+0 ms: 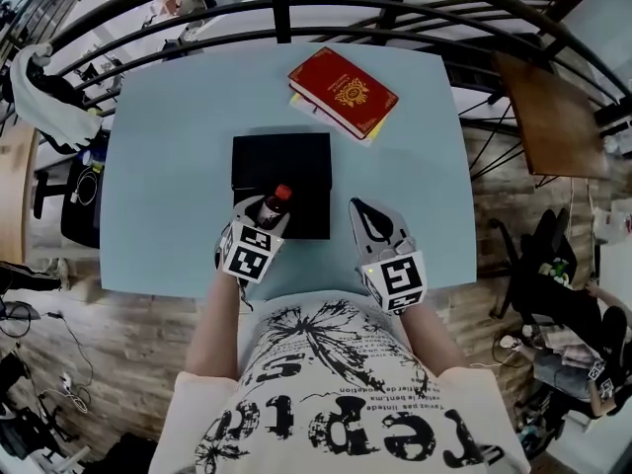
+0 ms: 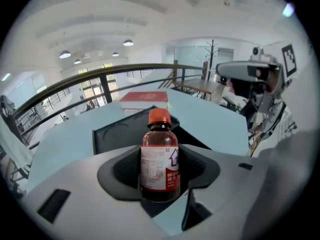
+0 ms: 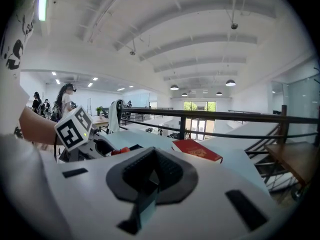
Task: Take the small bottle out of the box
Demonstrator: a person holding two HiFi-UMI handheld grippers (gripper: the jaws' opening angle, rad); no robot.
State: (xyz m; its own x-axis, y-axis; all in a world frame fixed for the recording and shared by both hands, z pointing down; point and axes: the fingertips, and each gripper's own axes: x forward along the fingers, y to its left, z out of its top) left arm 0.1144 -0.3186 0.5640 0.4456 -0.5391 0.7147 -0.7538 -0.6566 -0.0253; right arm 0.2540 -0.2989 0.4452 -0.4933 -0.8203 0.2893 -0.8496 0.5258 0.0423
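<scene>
A small brown bottle [image 2: 160, 156] with an orange-red cap and a red-and-white label stands upright between the jaws of my left gripper [image 1: 263, 216], which is shut on it. In the head view the bottle [image 1: 276, 204] hangs over the near edge of the black box [image 1: 281, 171]. The black box [image 2: 117, 131] lies open just behind the bottle. My right gripper [image 1: 373, 223] sits to the right of the box, shut with nothing in it. The same right gripper [image 3: 145, 176] shows its dark pads pressed together, and the bottle's cap [image 3: 120, 150] peeks out at the left.
A red book [image 1: 343, 92] lies on a yellow one at the far side of the light blue table [image 1: 168, 166]. The red book [image 3: 196, 150] also shows beyond the right gripper. A black railing [image 1: 296, 13] runs behind the table. A brown table [image 1: 553, 117] stands at the right.
</scene>
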